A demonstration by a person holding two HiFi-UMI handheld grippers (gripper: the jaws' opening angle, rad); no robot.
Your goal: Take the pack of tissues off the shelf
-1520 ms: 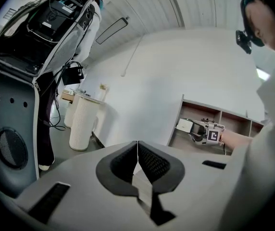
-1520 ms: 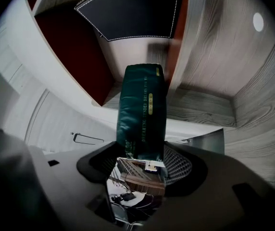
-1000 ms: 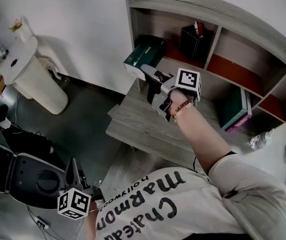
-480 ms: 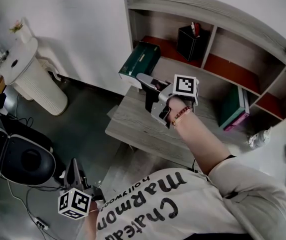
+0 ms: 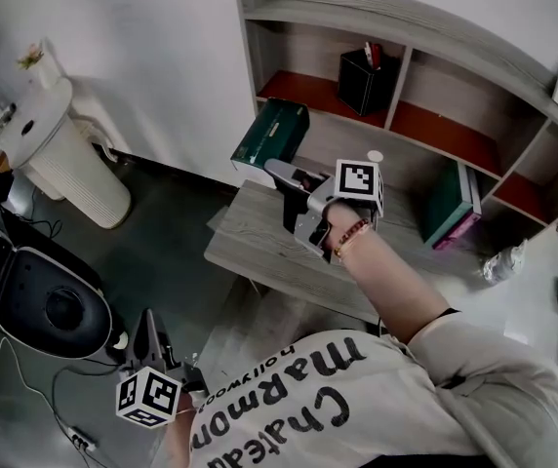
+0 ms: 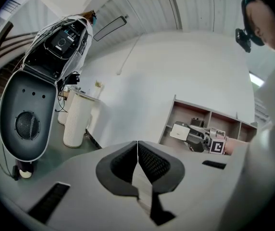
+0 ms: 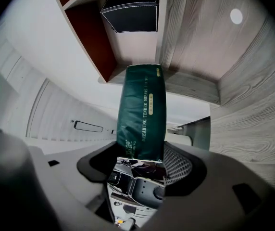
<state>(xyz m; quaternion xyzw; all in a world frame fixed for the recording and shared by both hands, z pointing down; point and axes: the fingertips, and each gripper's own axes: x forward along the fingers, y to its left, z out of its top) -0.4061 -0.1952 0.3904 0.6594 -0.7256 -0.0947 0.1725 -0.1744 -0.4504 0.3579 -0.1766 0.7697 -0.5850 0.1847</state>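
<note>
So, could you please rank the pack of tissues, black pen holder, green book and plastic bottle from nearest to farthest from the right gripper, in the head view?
1. Pack of tissues: held in the right gripper, off the shelf's left end.
2. Black pen holder: upper compartment, beyond.
3. Green book: leaning in a lower compartment, rightward.
4. Plastic bottle: far right.

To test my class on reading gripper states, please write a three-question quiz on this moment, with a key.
1. True or false: the left gripper is shut and empty.
2. What does the right gripper hold? A) a book B) the green pack of tissues C) nothing
3. Fill in: the black pen holder stands in the shelf's ____ row.
Key: 1 true; 2 B; 3 upper.
</note>
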